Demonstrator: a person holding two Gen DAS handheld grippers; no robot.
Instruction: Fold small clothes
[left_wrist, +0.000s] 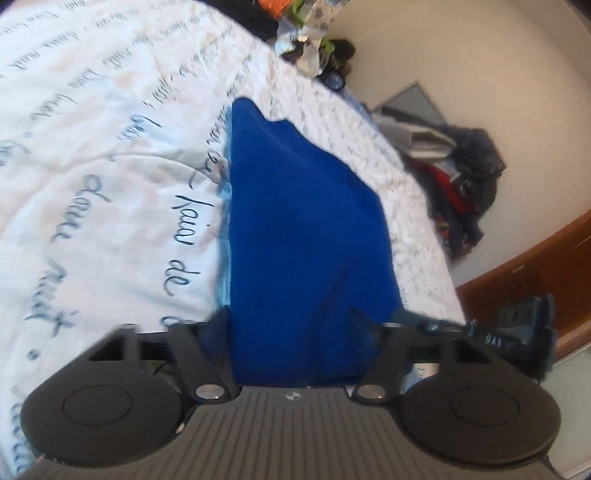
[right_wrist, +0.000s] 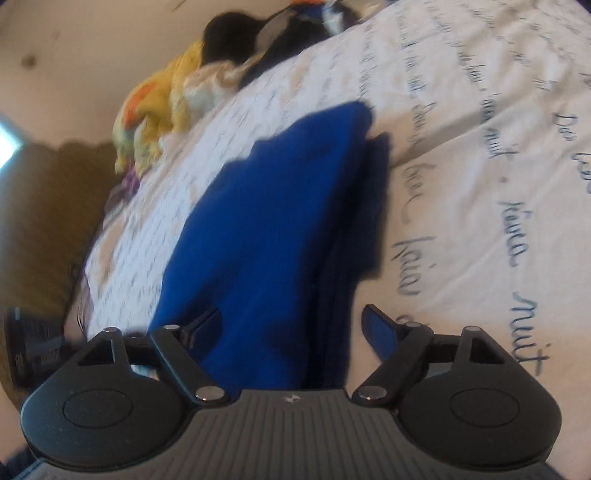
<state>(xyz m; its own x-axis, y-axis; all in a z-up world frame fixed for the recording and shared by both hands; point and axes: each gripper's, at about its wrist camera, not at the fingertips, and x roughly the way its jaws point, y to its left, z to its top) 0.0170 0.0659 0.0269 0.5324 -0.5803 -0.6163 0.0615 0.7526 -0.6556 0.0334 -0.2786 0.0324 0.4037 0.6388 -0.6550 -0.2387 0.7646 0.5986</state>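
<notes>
Left wrist view: your left gripper (left_wrist: 295, 325) has the blue knit garment (left_wrist: 295, 229) running up between its fingers, which stand fairly wide apart; whether they actually pinch the cloth is hidden, so I cannot tell. The garment stretches straight ahead of the gripper over the white script-printed bedspread (left_wrist: 103, 147), ending in a pointed far corner. A paler blue layer peeks out along its left edge. Off to the right, past the bed edge, sits a pile of dark clothes (left_wrist: 461, 184).

Right wrist view: your right gripper (right_wrist: 295, 328) shows the same garment (right_wrist: 266, 229) between its fingers, closer to the left one, with a gap to the right finger; the grip is again unclear. A yellow plush toy (right_wrist: 155, 110) lies far ahead to the left.

Expect this fabric to be light, soft and limp, probably stretchy; it will sag between your grippers. Take it at the near hem corners, gripping both layers, and keep it lightly taut.
</notes>
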